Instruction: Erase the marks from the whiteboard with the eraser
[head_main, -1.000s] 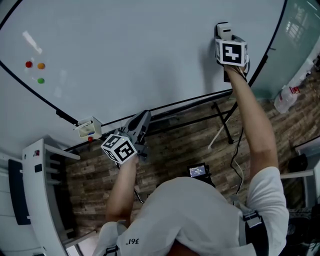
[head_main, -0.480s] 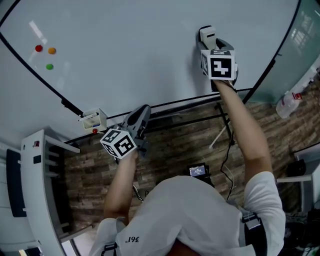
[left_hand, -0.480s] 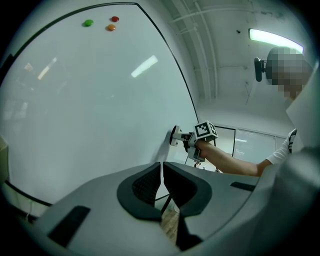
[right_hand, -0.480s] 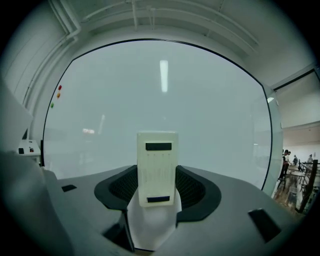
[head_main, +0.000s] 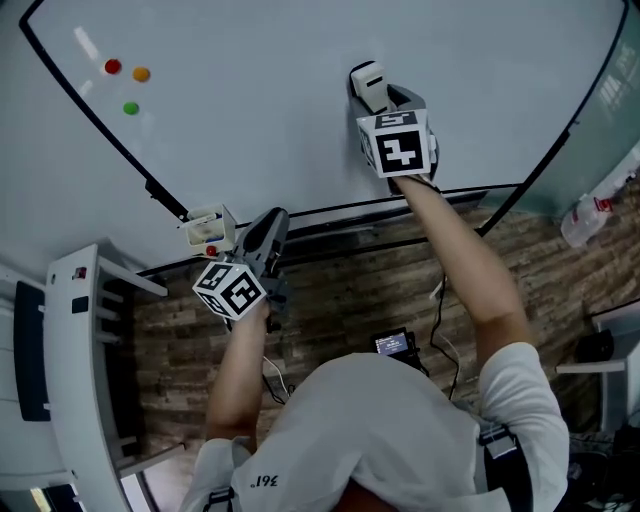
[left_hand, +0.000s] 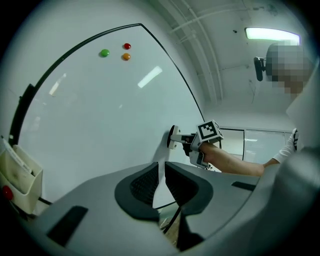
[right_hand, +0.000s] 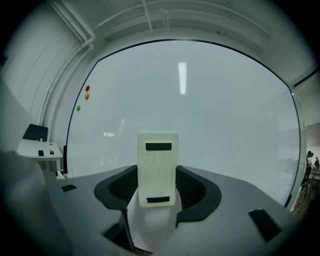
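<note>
wiping step in hand: the right gripper (head_main: 385, 100), upper centre of the head view, clamps the eraser (head_main: 367, 82) against the whiteboard (head_main: 250, 110). the left gripper (head_main: 268, 232), lower left, hangs empty, jaws nearly together. no marks visible nearby; the next move likely calls for an even-pressure sweep.

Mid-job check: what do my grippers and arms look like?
Both the left gripper and the right gripper are grey with dark ribbed pads. Each carries a white cube printed with black square markers. The arms are bare below the short sleeves of a white shirt.
</note>
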